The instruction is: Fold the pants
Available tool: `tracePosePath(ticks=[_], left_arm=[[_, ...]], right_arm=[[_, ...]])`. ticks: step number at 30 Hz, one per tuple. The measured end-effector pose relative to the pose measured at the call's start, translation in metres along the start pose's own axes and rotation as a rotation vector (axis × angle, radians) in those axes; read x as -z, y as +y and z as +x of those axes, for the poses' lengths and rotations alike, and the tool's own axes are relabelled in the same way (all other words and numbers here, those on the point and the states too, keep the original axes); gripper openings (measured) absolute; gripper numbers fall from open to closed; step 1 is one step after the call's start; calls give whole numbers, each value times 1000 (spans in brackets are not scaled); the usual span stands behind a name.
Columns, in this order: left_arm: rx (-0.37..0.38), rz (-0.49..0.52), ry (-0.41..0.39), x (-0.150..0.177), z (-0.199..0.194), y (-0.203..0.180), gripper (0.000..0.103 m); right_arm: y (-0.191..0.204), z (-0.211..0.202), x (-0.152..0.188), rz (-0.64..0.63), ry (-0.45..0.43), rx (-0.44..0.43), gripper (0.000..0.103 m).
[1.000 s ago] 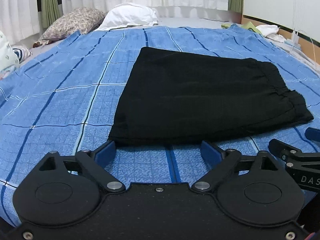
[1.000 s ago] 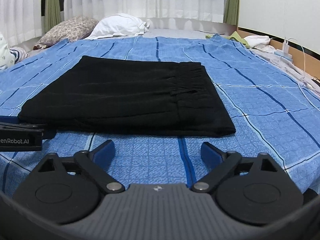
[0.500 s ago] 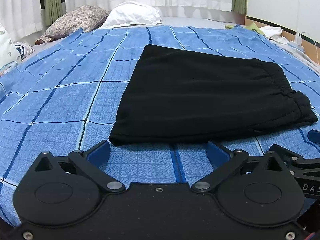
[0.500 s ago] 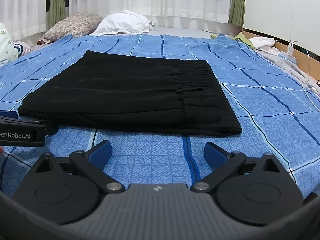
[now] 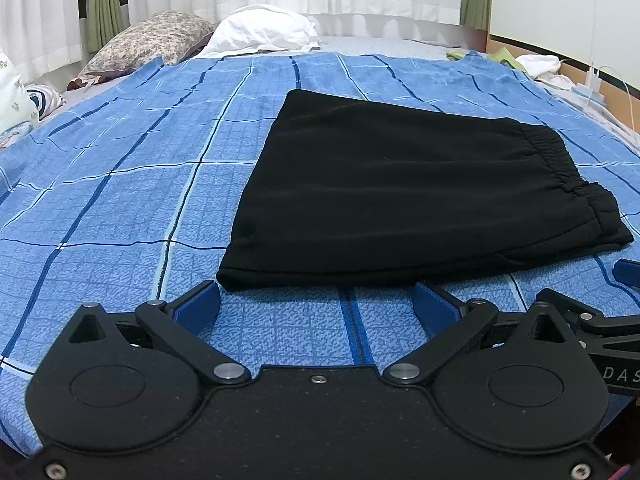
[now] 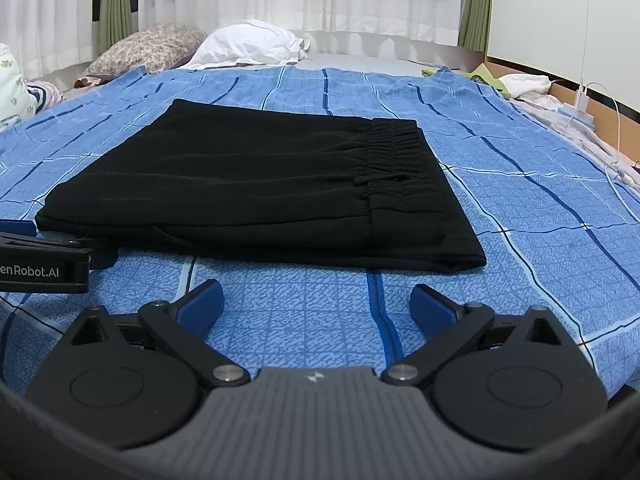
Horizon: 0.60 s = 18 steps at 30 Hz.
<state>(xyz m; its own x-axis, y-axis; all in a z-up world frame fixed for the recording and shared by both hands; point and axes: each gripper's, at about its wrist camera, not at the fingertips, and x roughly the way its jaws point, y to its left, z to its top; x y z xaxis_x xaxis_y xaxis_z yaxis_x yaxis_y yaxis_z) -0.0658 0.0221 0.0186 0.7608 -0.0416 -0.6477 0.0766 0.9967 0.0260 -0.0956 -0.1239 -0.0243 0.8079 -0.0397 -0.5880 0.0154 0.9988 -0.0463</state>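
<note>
Black pants [image 5: 400,192] lie folded flat into a rectangle on the blue checked bedspread [image 5: 120,200], with the elastic waistband on the right. They also show in the right wrist view [image 6: 260,192]. My left gripper [image 5: 316,304] is open and empty, just short of the pants' near edge at its left corner. My right gripper [image 6: 316,304] is open and empty, just short of the near edge toward the right corner. Each gripper shows at the edge of the other's view, the right one [image 5: 600,320] and the left one [image 6: 44,264].
A floral pillow [image 5: 148,44] and a white pillow [image 5: 264,32] lie at the head of the bed below white curtains. Loose clothes [image 6: 520,84] and a charger cable [image 6: 592,100] lie along the right edge by a wooden board.
Both grippers have drawn back a little from the pants' near edge and risen slightly. The pants have not moved.
</note>
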Motion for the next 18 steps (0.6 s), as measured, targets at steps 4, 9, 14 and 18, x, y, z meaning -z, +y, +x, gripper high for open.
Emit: tracePosePath(ticks=[4,9,14,18], left_arm=[[6,-3,-1,1,0,1,103],[11,-2,-5,1,0,3,103],[11,-2,-4,1,0,3,103],[15,-2,-4,1,0,3,103]], right_arm=[[0,0,0,0,-1,0,103],[0,0,0,0,0,-1,103],[0,0,0,0,0,-1,103],[0,0,0,-1,-1,-1,103]])
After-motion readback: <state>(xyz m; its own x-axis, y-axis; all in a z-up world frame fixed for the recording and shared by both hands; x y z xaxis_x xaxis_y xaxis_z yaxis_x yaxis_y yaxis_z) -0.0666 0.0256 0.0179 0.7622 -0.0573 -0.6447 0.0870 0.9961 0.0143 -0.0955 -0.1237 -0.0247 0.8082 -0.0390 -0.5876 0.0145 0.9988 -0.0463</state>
